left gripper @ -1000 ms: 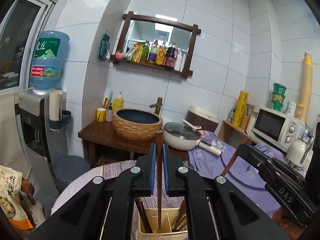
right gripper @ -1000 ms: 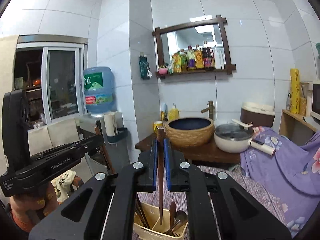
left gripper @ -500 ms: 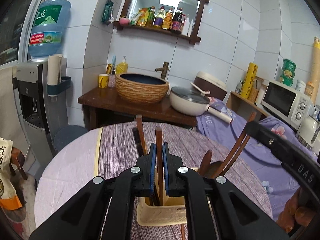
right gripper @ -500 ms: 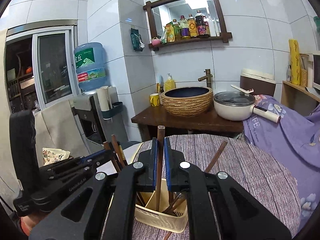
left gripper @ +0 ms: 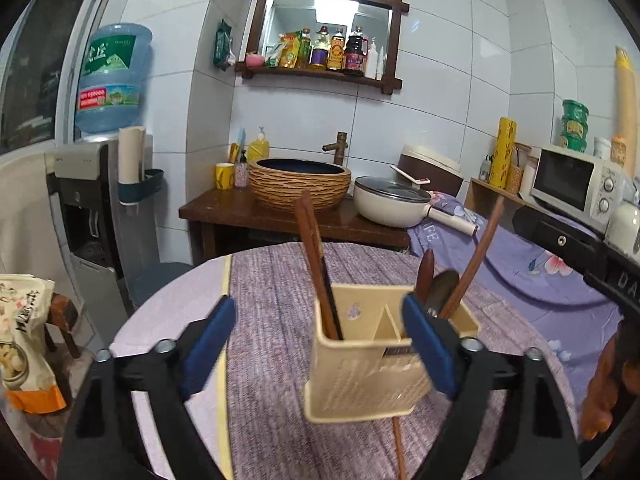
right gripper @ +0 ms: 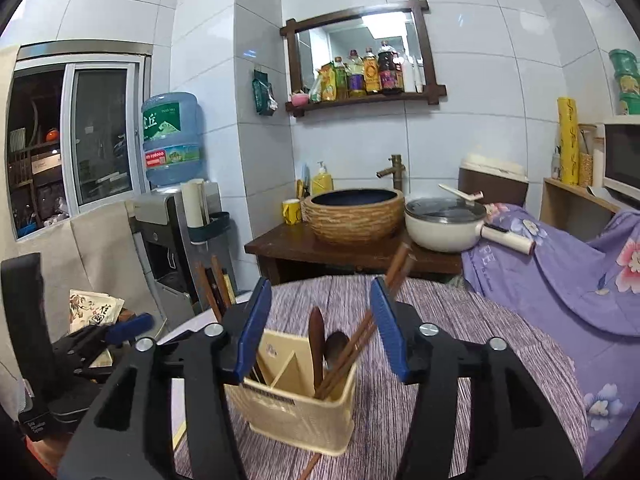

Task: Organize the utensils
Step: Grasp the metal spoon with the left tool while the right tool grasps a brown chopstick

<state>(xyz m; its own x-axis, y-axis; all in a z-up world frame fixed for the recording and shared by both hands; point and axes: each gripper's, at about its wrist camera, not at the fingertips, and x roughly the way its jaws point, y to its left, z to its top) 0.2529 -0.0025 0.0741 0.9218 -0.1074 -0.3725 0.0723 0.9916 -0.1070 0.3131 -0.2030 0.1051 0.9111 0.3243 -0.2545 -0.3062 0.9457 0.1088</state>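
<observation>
Both chopsticks are now standing in the holder [left gripper: 360,368], released; left gripper [left gripper: 320,332] and right gripper [right gripper: 318,332] jaws are opening, holding nothing. 1 stick [left gripper: 398,444] is lying underneath.

Utensil holder [left gripper: 372,364] viewed closely from two wrist cameras.
Sink wall is faced at 12 o'clock; holder and basin [right gripper: 356,212] are shared.

The water jug [right gripper: 171,139] carries a green label with large white Chinese characters, too distorted to read surely, above a red band of small unreadable print. The purple cloth [left gripper: 434,236] shows the letters "FE". The other gripper's black body [left gripper: 624,280] reads "DA". The snack bag [right gripper: 94,308] bears black brush characters. The bottle labels on the shelf [left gripper: 320,72] are unreadable.
</observation>
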